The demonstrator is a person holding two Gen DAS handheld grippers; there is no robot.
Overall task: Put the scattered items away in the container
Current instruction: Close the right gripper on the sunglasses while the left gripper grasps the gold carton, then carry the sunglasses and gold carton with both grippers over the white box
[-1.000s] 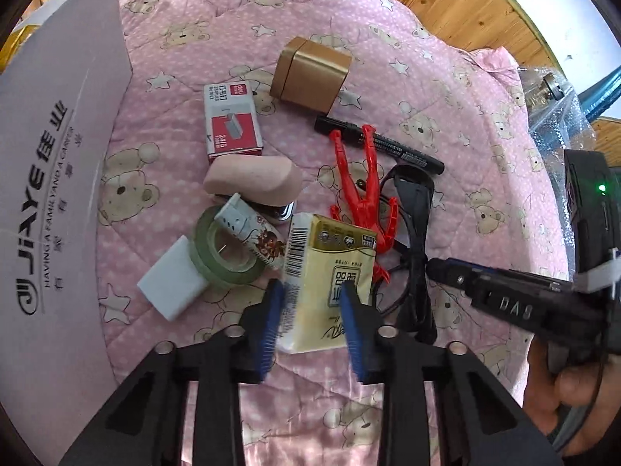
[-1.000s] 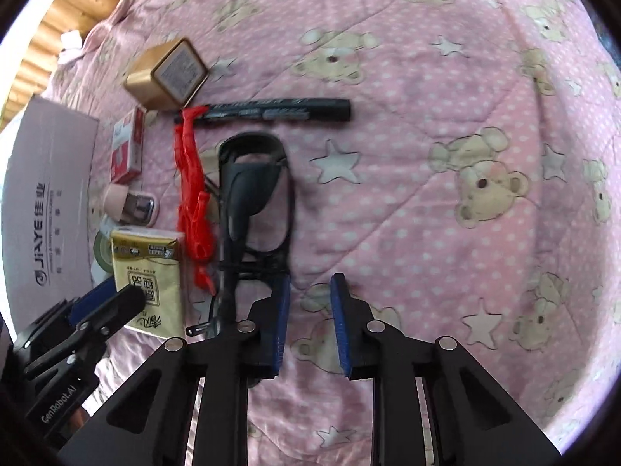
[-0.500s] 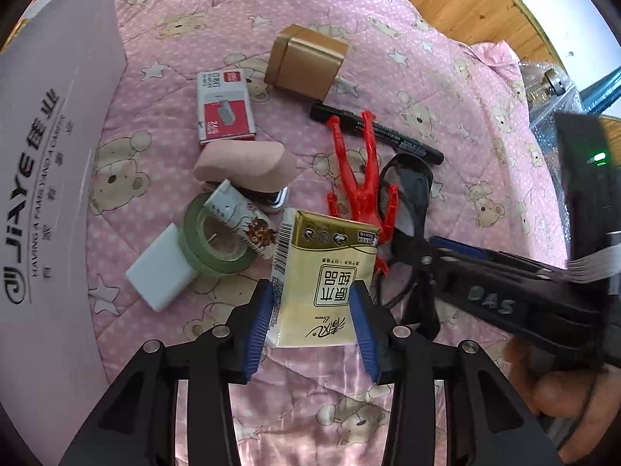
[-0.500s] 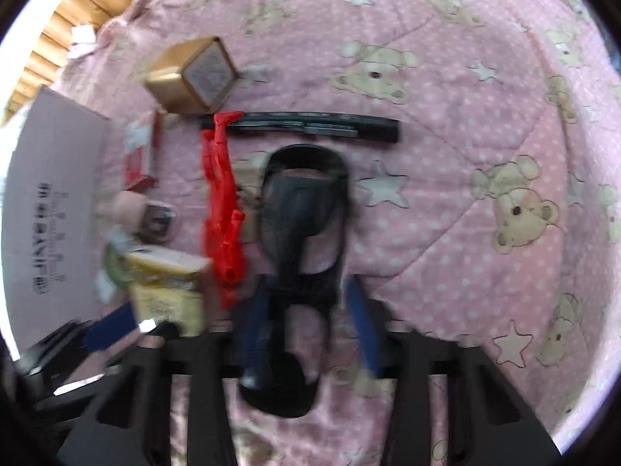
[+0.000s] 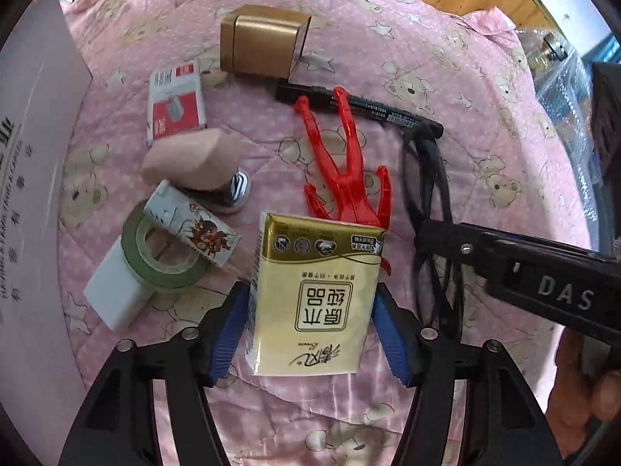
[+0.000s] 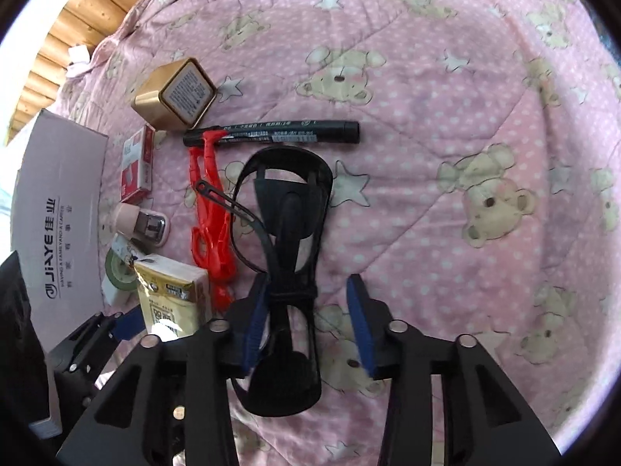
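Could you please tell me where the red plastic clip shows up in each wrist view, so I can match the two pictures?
Left wrist view: the red plastic clip lies at centre, just above the tissue pack.
Right wrist view: the clip is left of centre, beside the black goggles.
Shared landmark: the black marker lies across the clip's far tips in both views.

A pink bear-print quilt (image 6: 446,89) carried a gold tin (image 6: 174,95), black marker (image 6: 271,134), red clip (image 6: 211,213), glasses (image 6: 287,233) and staple box (image 5: 176,103).
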